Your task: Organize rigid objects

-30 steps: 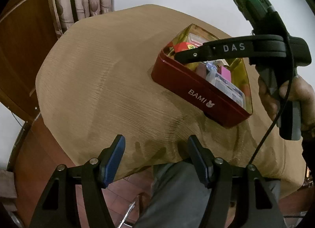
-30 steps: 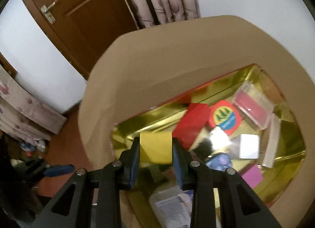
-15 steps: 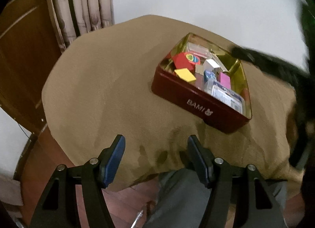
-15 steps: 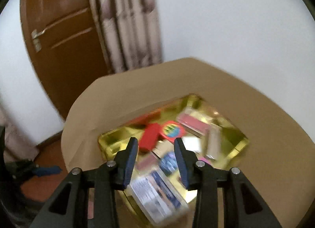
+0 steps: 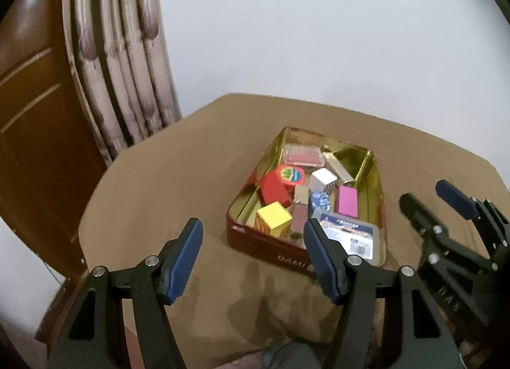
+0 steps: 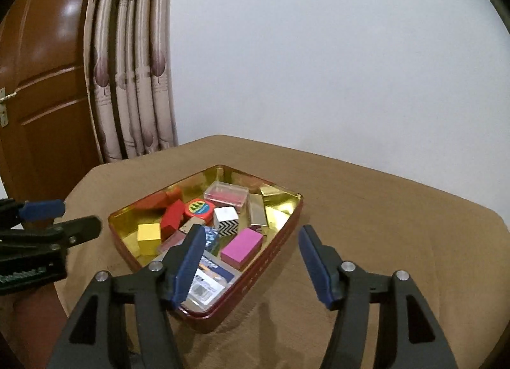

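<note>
Left wrist view: the left gripper (image 5: 251, 257) hovers near the table's (image 5: 153, 196) near edge, jaws apart and empty, tilted down toward the red tin (image 5: 264, 249). The yellow block (image 5: 274, 219), held a second ago, now lies in the tin's near-left corner. The right gripper (image 5: 427, 196) sits right of the tin.

Right wrist view: the right gripper (image 6: 250, 251) has pulled back; its jaws, just opened, hold nothing. The tin's (image 6: 271, 251) long axis runs near-right to far-left.
</note>
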